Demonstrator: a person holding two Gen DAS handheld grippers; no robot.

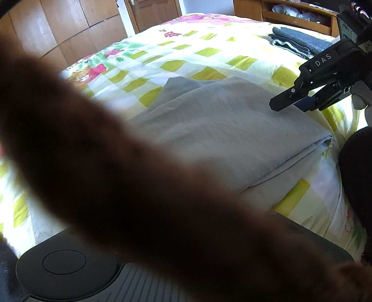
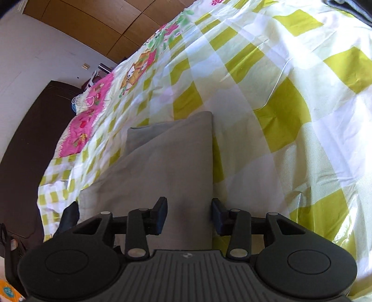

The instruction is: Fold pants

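Grey pants (image 1: 232, 130) lie folded flat on the bed, their layered edge toward the right. A blurred brown shape (image 1: 116, 174), very close to the lens, covers much of the left wrist view and hides my left gripper's fingers; only its dark body (image 1: 65, 262) shows at the bottom. My right gripper (image 1: 290, 104) hovers just above the right end of the pants. In the right wrist view the right gripper (image 2: 189, 215) stands open, its blue pads (image 2: 161, 213) apart over the grey pants (image 2: 167, 162), nothing between them.
The bed wears a green-and-white checked sheet (image 2: 279, 116) with pink cartoon prints. A stack of folded dark clothes (image 1: 300, 41) sits at the far right of the bed. Wooden wardrobe (image 1: 58, 27) and shelf (image 1: 297, 14) stand behind. A dark-clothed limb (image 1: 358, 167) is at the right edge.
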